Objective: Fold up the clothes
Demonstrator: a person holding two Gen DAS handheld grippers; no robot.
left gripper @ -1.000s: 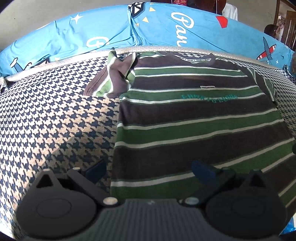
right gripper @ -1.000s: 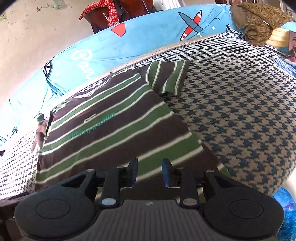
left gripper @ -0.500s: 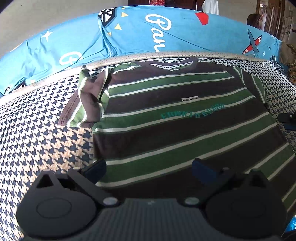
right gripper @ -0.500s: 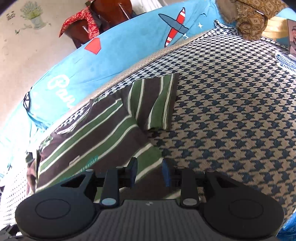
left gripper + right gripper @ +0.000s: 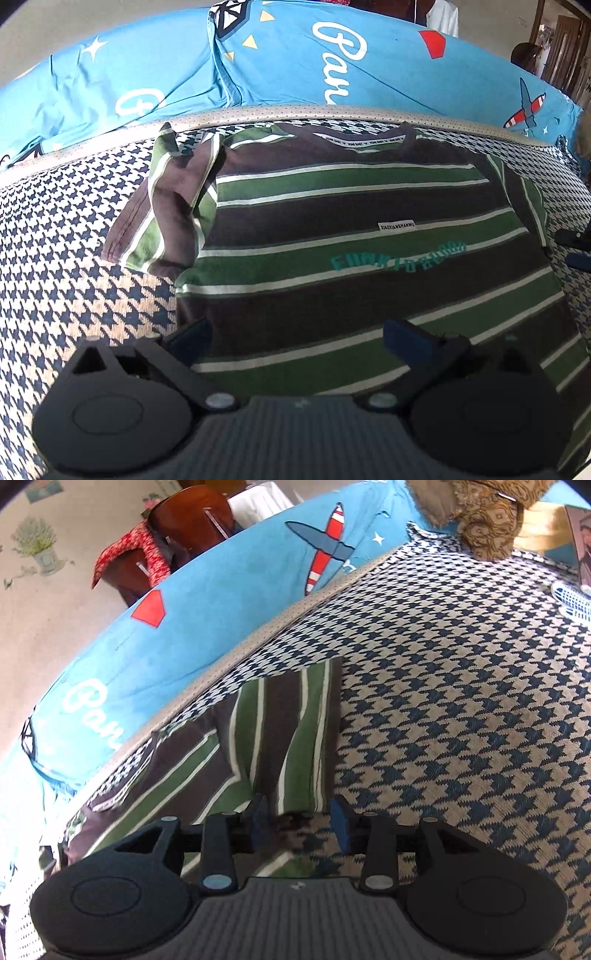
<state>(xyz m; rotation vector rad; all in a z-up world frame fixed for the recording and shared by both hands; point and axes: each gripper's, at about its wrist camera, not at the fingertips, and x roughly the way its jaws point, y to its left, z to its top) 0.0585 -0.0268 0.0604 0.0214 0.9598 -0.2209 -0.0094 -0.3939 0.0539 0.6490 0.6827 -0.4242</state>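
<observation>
Here the right gripper [image 5: 300, 821] is the nearer tool to its target: its blue pads [image 5: 340, 823] stand moderately apart with nothing between them, and the right sleeve [image 5: 291, 738] begins just ahead at twelve o'clock, its cuff end almost at the fingertips. The sleeve's long axis runs away from the fingers toward twelve, so the pads straddle its width rather than its length; whether either pad touches cloth I cannot tell, since the spot between them is blurred.

The left gripper [image 5: 297, 338] hovers over the lower half of the striped T-shirt [image 5: 369, 266], fingers spread wide and empty, one tip near the shirt's side edge at about nine o'clock. From there the crumpled left sleeve [image 5: 166, 214] lies well off at ten to eleven o'clock, so this hand has farther to travel.

The shirt lies face up and mostly flat on the houndstooth cover [image 5: 74, 240], collar [image 5: 354, 142] at the far end near twelve, hem toward the grippers, its body running near to far. It is dark brown with broad green bands edged in thin white lines, a small white label and teal lettering across the chest. The right sleeve lies flat and smooth; the left is bunched and partly turned over. Beyond the collar, at twelve, sits the blue printed bedding [image 5: 295, 66].

My judgement: folding the sleeves inward comes next.
</observation>
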